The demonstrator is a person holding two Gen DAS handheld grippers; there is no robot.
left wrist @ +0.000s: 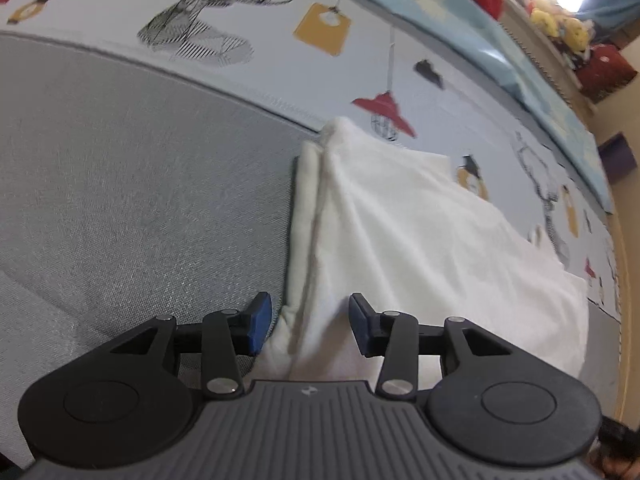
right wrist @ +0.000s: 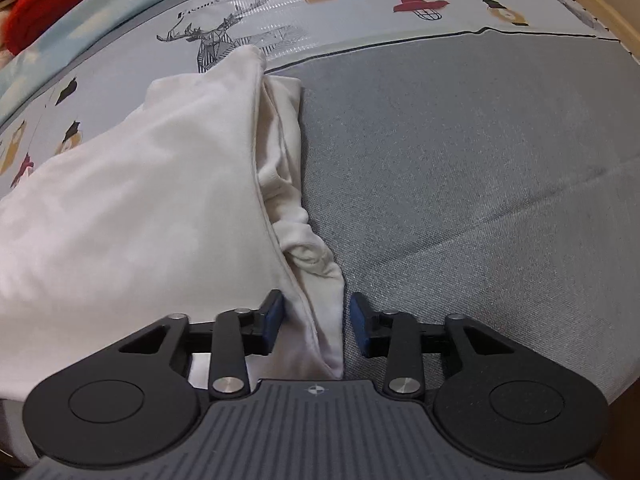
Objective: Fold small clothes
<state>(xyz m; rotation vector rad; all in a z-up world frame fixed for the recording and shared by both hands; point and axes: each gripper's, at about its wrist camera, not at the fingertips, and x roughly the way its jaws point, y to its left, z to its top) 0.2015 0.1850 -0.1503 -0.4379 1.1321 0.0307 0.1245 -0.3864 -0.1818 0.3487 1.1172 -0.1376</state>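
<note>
**White garment lying folded on a grey bed cover**

We see a white garment (left wrist: 400, 232) lying on a plain grey cover (left wrist: 140, 200), its far end reaching onto a pale printed sheet (left wrist: 280, 60) with deer, lamps and tags. One long side is doubled over, leaving a rumpled layer beneath. Our left gripper (left wrist: 308, 326) points down at the near edge, its blue-padded fingers (left wrist: 259, 322) partly open, cloth between them but not pinched. Our right gripper (right wrist: 315, 330) also stands partly open, astride the folded edge, pads clear of the fabric. Beyond the sheet lie a light blue blanket (left wrist: 460, 8) and something red (right wrist: 40, 12)
</note>
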